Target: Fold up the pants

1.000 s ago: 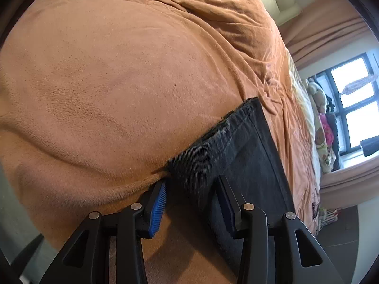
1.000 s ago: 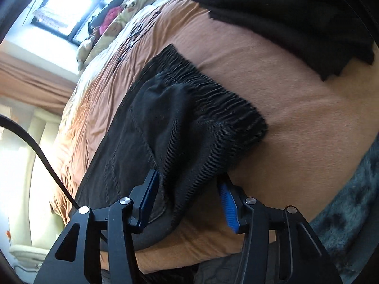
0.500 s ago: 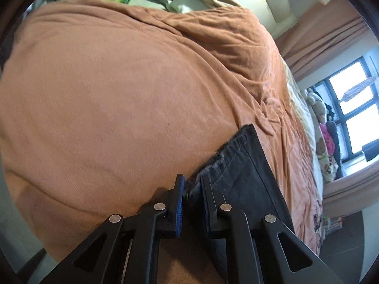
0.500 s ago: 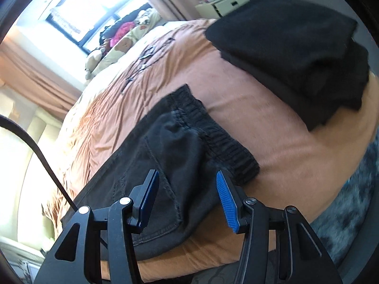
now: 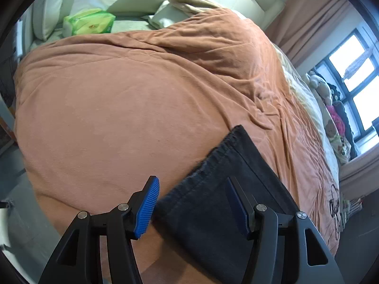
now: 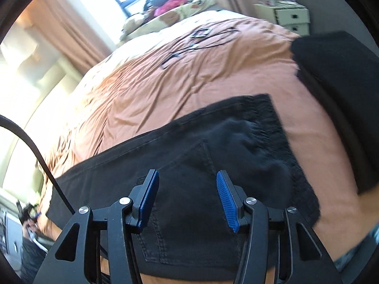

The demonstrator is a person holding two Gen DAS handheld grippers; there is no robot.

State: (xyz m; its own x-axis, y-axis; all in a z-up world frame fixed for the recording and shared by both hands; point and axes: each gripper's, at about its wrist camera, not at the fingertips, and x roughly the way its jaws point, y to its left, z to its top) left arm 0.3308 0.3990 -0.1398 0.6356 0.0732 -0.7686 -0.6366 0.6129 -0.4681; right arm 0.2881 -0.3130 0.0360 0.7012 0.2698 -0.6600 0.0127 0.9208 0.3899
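Left wrist view: your left gripper (image 5: 191, 203) hangs over the hem end of the dark pants (image 5: 220, 196), its jaws spreading apart with the cloth below and between them but not pinched; the blue pads touch nothing. The pants lie flat on the orange blanket (image 5: 123, 99) that covers the bed, near its close edge.

From the right wrist view, your right gripper (image 6: 187, 201) hovers above the seat of the pants (image 6: 189, 165), just short of the elastic waistband (image 6: 279, 130). Its jaws stand apart and empty, with a back pocket visible beneath them. That picture is smeared, so the fine lie of the waistband is hard to read.

The garment appears already doubled leg over leg into one long strip. Its long axis runs along the near side of the bed: the waistband points toward the stack of black folded clothes (image 6: 338, 90) at one end, and the hems point toward the pillows (image 5: 170, 14) and the green tissue pack (image 5: 90, 21) at the other.

You look to be between steps, with the lengthwise fold laid and both tools free. The next move probably calls for a fresh pinch at one end, both layers caught together, then a carry along the strip to halve its length. Grip squarely; a one-layer grab would likely pull the legs apart.
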